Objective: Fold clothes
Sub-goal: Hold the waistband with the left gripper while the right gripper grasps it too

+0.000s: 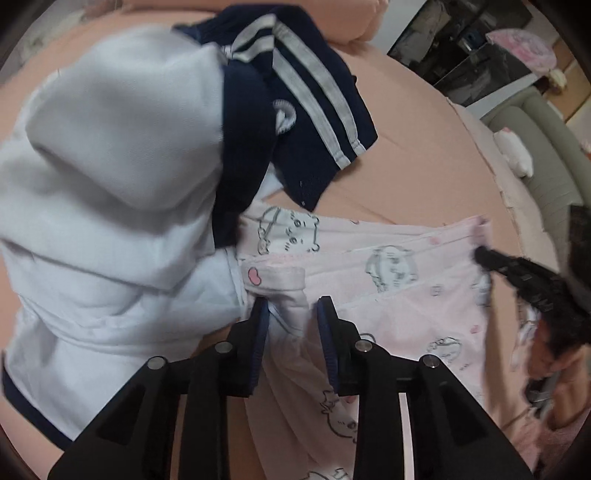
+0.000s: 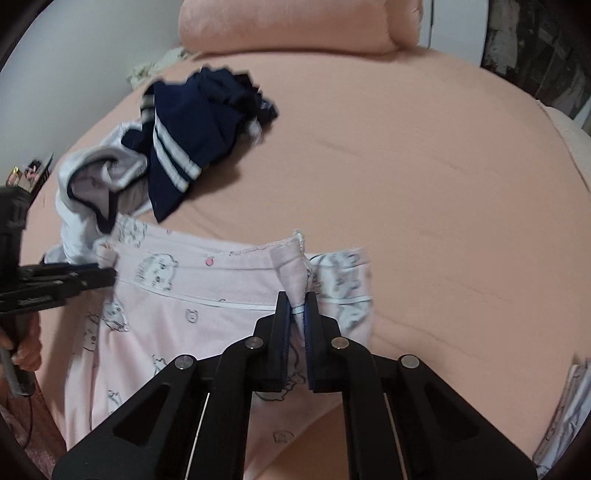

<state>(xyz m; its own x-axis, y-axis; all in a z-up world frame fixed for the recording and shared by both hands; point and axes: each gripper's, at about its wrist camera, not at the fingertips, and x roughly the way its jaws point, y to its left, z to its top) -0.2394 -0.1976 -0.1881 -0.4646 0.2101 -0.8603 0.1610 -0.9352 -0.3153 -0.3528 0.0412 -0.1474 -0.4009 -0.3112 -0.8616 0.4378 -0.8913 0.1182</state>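
- Nearest my lenses are my own black linkages: my right gripper (image 2: 296,306) has its pads clamped together on a bunched fold at the top edge of the pink printed garment (image 2: 177,306), the cloth standing up in a little peak above them.
- The peach bedsheet (image 2: 424,177) is the largest thing here; it fills most of both views, and every piece of clothing lies on it.
- A peach pillow (image 2: 295,26) sits at the far end of the bed.
- The pink printed garment is spread flat across the near part of the sheet, its hem running from one of my grippers to the other.
- A white top with navy trim (image 1: 110,192) is heaped just beside the pink garment's left corner, touching it.
- A navy garment with white stripes (image 1: 314,107) is crumpled on and behind the white top.
- My left gripper (image 1: 293,310) has its pads a little apart, with a fold of the pink garment's left corner between them; I cannot tell whether they press on it.
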